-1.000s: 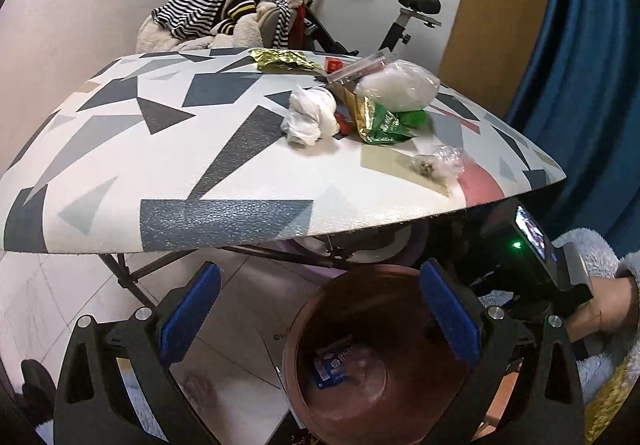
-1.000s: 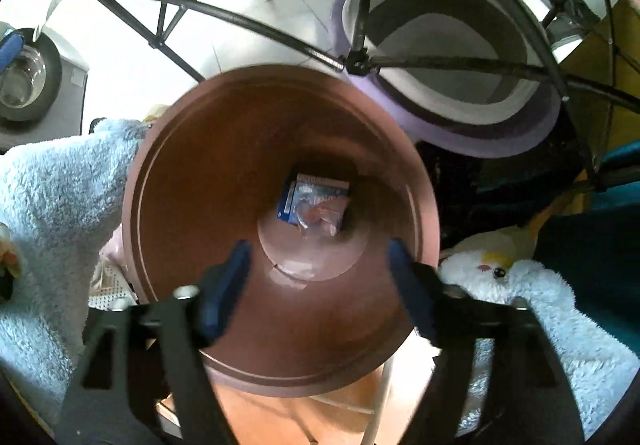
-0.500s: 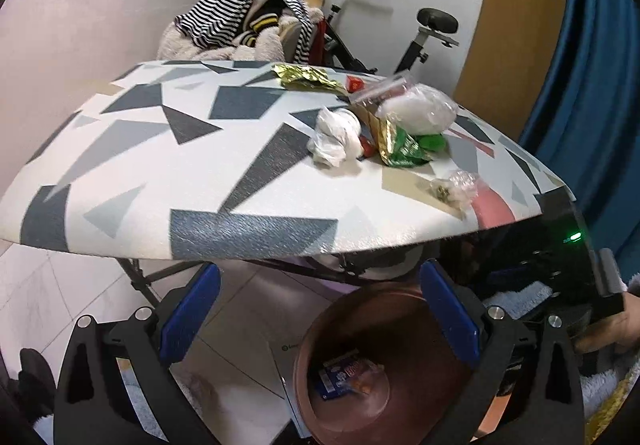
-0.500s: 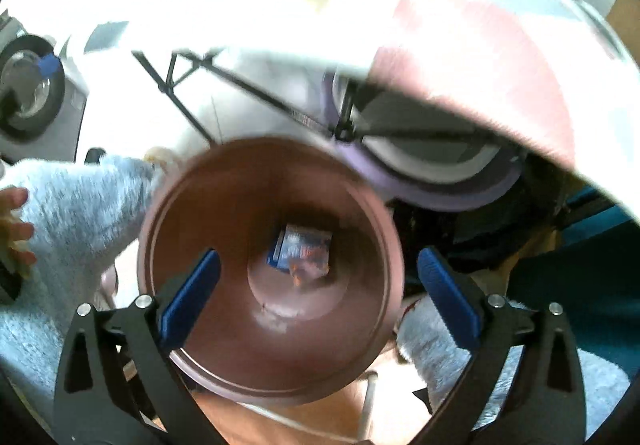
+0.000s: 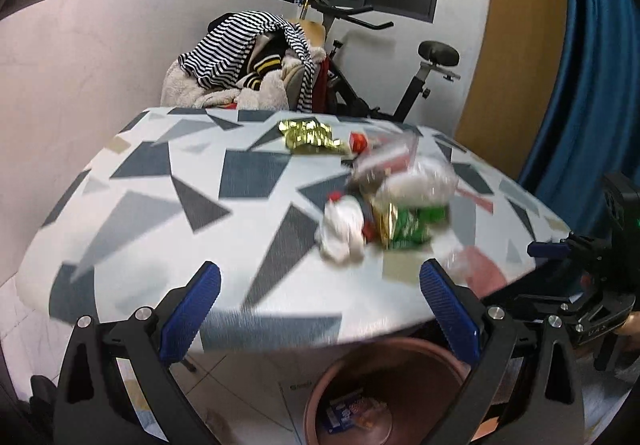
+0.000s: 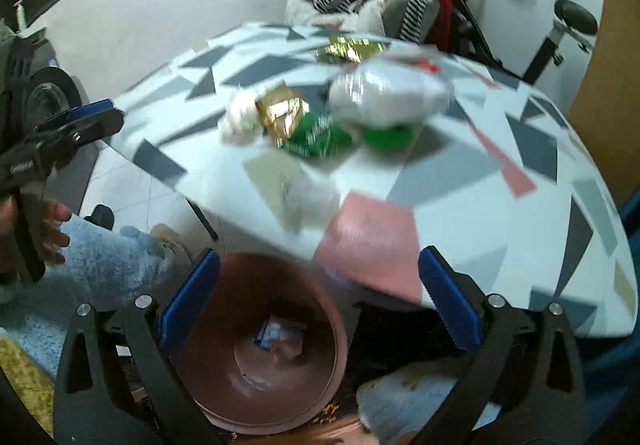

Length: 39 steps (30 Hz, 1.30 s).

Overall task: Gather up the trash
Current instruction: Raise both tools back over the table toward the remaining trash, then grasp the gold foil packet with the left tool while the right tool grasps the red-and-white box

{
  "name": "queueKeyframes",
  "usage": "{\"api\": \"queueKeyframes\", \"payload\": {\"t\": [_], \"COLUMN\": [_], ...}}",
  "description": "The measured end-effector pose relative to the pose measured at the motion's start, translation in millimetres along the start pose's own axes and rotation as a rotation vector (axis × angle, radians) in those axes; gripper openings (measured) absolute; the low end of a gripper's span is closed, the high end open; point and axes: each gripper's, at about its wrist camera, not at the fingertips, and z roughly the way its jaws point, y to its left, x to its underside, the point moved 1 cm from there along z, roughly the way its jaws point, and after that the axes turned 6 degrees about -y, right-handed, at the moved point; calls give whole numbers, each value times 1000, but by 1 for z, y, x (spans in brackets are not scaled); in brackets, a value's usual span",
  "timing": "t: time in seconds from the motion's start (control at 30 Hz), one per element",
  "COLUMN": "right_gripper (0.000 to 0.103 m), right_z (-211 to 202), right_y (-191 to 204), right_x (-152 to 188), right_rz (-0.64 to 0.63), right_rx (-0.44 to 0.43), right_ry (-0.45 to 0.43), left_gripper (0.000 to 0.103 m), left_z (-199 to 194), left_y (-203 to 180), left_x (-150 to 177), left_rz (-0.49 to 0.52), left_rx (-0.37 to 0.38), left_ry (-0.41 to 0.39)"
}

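The patterned table (image 5: 168, 205) lay ahead of and below both grippers. The brown bin (image 6: 256, 365) stood on the floor under the table's near edge, below the right gripper (image 6: 318, 299), with a blue wrapper (image 6: 276, 329) at its bottom. On the table, beyond the fingertips, lay a clear bag (image 6: 392, 93), a green-and-gold packet (image 6: 304, 125) and a crumpled tissue (image 5: 342, 231). The right gripper's jaws stood wide apart, nothing between them. The left gripper (image 5: 320, 307) was likewise spread and empty.
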Motion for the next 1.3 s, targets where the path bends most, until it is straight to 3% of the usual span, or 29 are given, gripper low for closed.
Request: {"api": "queueKeyframes", "payload": {"t": [0.13,0.33,0.63,0.77,0.87,1.0,1.1,1.2,1.3], "right_gripper": [97,97,97,97,98,98,98,98,97], "right_z": [-3,-5,18,36,57,80,94,109,133], "right_y": [-10,-36,-90,-117,-134,-153,-164,-166,-172], "right_x": [-25,-62,-119,-149,-172,-199,-214,-224,-229], "right_rz": [-44,-83,-56,-37,-28,11,70,41,22], "right_rx": [67,129,251,180,142,93,62,74,50], "right_ry": [-52,-132,-177,-191,-161,-187,-204,-228,-171], "left_gripper": [97,97,97,97,97,97,97,97,97], "left_z": [9,24,82,132,170,212,235,258,288], "left_y": [9,18,27,34,33,31,33,34,31], "left_x": [-32,-67,-114,-136,-149,-163,-167,-166,-163], "left_rz": [-42,-28,-1,-16,28,72,60,70,88], "left_rx": [20,-56,-26,-1,-8,-11,3,10,16], "left_ry": [13,69,148,211,235,245,253,270,313]}}
